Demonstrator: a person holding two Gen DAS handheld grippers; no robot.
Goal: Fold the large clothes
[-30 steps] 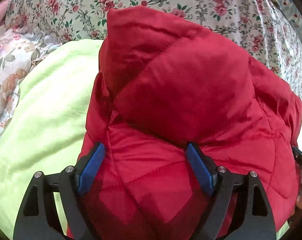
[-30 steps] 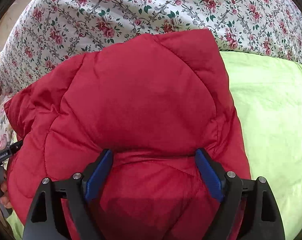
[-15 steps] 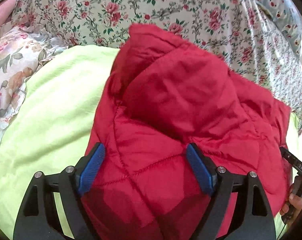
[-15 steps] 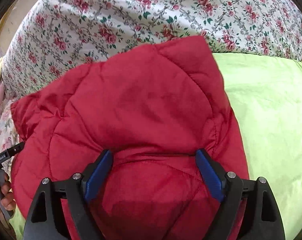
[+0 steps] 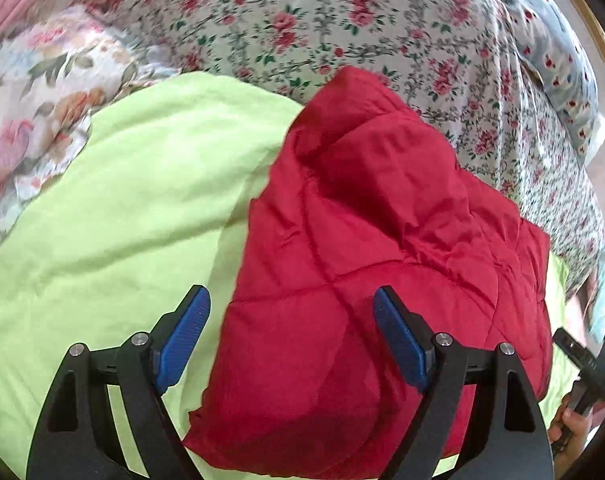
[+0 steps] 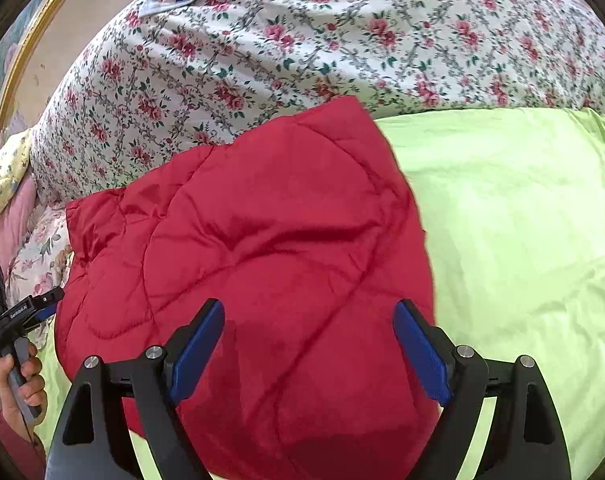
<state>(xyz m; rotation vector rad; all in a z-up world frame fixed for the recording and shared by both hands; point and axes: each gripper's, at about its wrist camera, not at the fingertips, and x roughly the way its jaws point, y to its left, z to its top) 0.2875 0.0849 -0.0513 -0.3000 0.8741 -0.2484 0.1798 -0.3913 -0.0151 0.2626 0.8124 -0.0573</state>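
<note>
A red quilted jacket (image 5: 382, 260) lies folded into a thick bundle on a lime-green sheet (image 5: 114, 220). My left gripper (image 5: 292, 336) hangs open just above the bundle's near left edge, its blue pads clear of the fabric. In the right wrist view the same jacket (image 6: 262, 260) fills the middle. My right gripper (image 6: 308, 352) stands open over its near right part with nothing pinched. Each view catches the other gripper at its border, held by a hand (image 6: 18, 384).
The green sheet (image 6: 522, 240) covers the bed on both sides of the jacket. A floral bedspread (image 6: 302, 48) rises behind it. Other floral bedding (image 5: 34, 112) and something pink are piled at the left. A gold-framed picture (image 6: 18, 40) hangs beyond.
Both grippers have drawn back from the jacket, which looks smaller now. The left one has also slid left, so more green sheet shows. The jacket stays folded in place.
</note>
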